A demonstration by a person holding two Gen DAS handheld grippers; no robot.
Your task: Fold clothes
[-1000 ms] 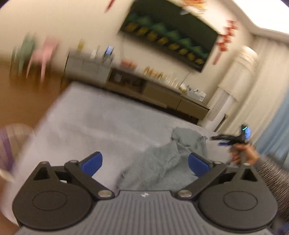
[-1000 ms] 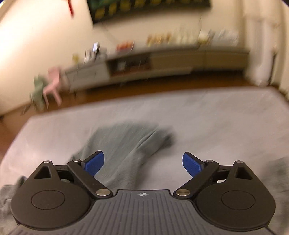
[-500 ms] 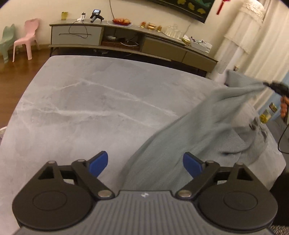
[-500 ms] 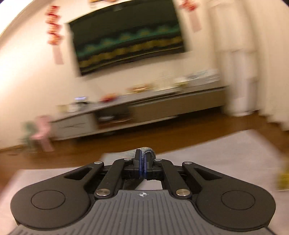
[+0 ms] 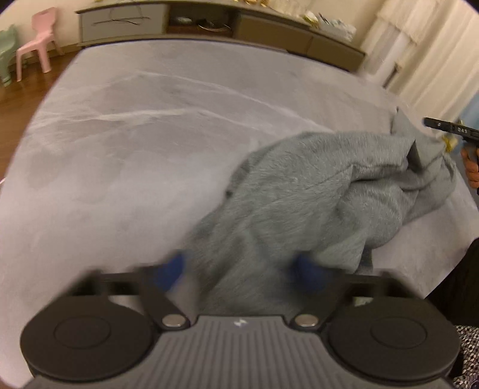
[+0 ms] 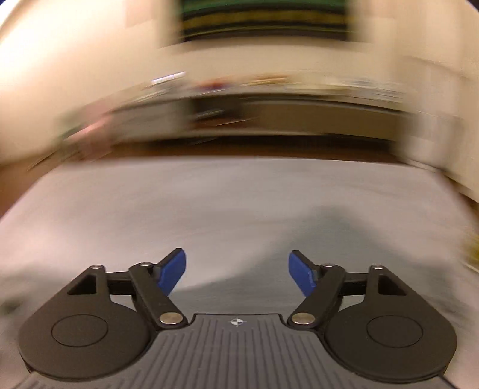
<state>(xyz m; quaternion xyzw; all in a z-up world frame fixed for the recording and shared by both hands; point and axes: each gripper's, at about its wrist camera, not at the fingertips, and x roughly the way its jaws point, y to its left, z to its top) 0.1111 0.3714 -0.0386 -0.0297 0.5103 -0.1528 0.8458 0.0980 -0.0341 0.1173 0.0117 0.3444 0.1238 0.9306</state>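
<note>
A grey fleecy garment (image 5: 314, 203) lies crumpled on the grey marble-patterned table (image 5: 134, 143), toward its right side. My left gripper (image 5: 239, 272) is open, its blurred blue pads either side of the garment's near end. My right gripper (image 6: 237, 270) is open and empty above the table (image 6: 209, 203); its view is motion-blurred. In the left wrist view the right gripper's black tip (image 5: 449, 130) shows at the far right, just beyond the garment's raised corner.
A long low cabinet (image 5: 209, 21) runs along the far wall. A pink child's chair (image 5: 36, 51) stands at the far left on the wooden floor. Pale curtains (image 5: 425, 59) hang at the right. A small yellow object (image 6: 470, 248) sits at the table's right edge.
My right gripper has opened and let go of the garment corner it held up half a second ago. The garment has dropped into a heap. My left gripper has moved closer over its near end.
</note>
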